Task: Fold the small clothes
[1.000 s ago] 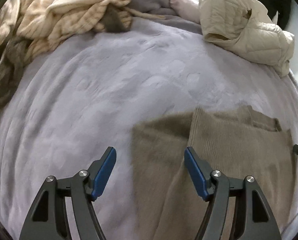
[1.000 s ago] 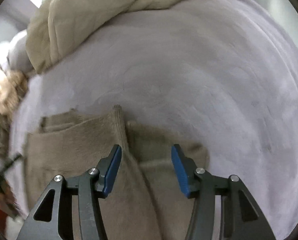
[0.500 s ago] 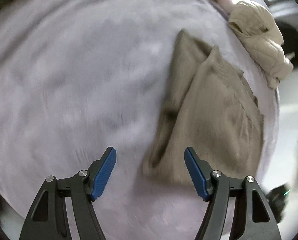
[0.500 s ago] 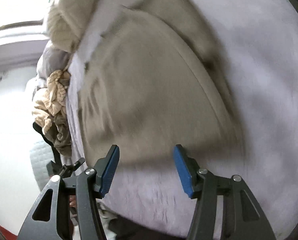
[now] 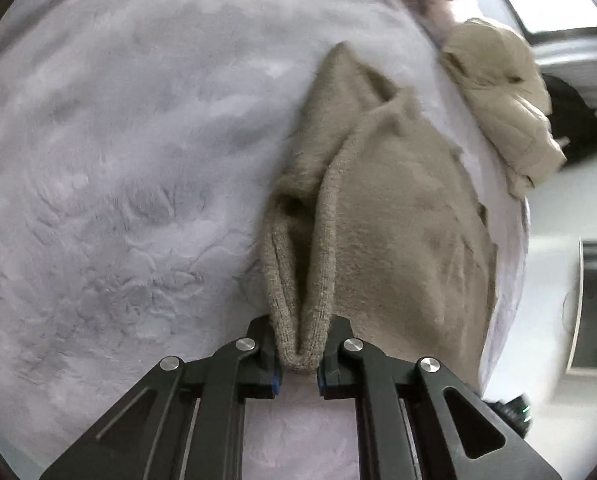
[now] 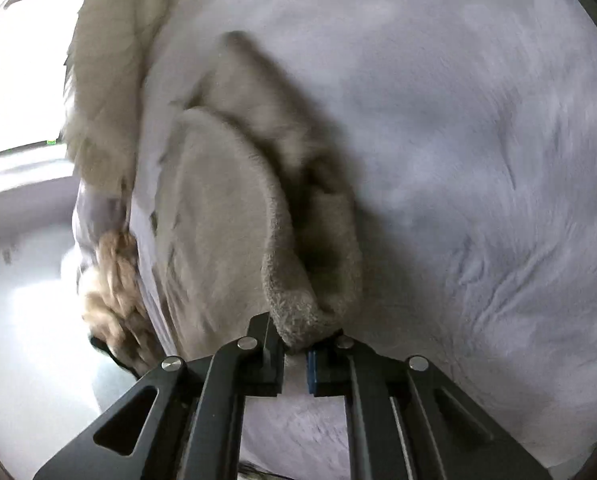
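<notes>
I have my left gripper (image 5: 298, 360) and right gripper (image 6: 296, 350) each pinched on a near corner of the fuzzy tan knit garment (image 5: 398, 216), which lies on the lilac plush blanket (image 5: 118, 200). Each bite is shallow, so I judge an uneven lift could let one corner slip free and skew the fold.

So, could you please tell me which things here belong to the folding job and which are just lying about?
In the job:
- taupe knit garment, pinched at its near edge
- left gripper, shut on it
- right gripper, shut on it

Lying about:
- cream quilted jacket
- striped beige knit at the bed's edge
- lilac plush blanket, the work surface only
</notes>
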A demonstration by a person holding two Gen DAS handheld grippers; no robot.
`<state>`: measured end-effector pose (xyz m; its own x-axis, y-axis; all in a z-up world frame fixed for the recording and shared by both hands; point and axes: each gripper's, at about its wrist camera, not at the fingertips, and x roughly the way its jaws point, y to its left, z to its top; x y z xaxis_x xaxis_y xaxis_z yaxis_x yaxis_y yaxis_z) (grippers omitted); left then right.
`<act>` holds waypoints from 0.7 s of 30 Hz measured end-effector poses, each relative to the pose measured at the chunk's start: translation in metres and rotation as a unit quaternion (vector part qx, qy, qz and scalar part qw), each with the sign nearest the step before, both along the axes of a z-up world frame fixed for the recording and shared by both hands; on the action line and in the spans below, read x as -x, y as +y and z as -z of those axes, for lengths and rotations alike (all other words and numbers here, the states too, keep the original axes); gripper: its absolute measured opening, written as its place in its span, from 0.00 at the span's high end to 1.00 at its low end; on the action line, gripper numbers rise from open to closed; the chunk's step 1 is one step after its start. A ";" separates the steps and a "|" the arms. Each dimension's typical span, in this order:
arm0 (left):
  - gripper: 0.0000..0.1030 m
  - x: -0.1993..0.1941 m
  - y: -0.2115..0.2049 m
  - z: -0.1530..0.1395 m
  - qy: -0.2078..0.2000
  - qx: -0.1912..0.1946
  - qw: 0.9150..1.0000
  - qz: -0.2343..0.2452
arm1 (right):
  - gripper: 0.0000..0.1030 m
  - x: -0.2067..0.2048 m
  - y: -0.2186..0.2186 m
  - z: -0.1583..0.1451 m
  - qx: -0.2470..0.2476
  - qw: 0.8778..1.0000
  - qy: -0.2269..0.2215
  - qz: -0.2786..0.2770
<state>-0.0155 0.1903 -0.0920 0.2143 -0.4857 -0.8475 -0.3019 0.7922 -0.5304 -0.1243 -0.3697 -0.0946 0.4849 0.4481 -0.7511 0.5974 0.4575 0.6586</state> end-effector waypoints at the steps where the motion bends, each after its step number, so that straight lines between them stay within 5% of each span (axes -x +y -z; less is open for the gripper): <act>1: 0.87 0.001 0.000 -0.005 -0.009 -0.006 1.000 0.010 | 0.92 -0.003 0.003 -0.006 0.014 1.000 -0.001 -0.015; 6: 0.87 0.011 -0.001 0.004 -0.014 -0.038 0.998 0.038 | 0.92 -0.011 0.007 0.010 0.080 0.992 0.047 -0.081; 11: 0.86 0.012 0.003 0.008 -0.013 -0.041 0.998 0.037 | 0.91 -0.012 0.008 0.017 0.079 0.991 0.050 -0.091; 14: 0.71 0.015 0.005 0.004 -0.012 -0.072 0.996 0.042 | 0.89 -0.006 0.006 0.014 0.081 0.991 0.055 -0.093; 21: 0.70 0.024 0.016 -0.004 -0.003 -0.121 0.992 0.043 | 0.83 0.000 0.018 -0.002 0.108 0.985 0.084 -0.104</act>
<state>-0.0397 0.2059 -0.0880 0.1867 -0.2842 -0.9404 -0.2258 0.9192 -0.3227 -0.1239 -0.3520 -0.0926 0.2605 0.3458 -0.9014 0.5686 0.6996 0.4327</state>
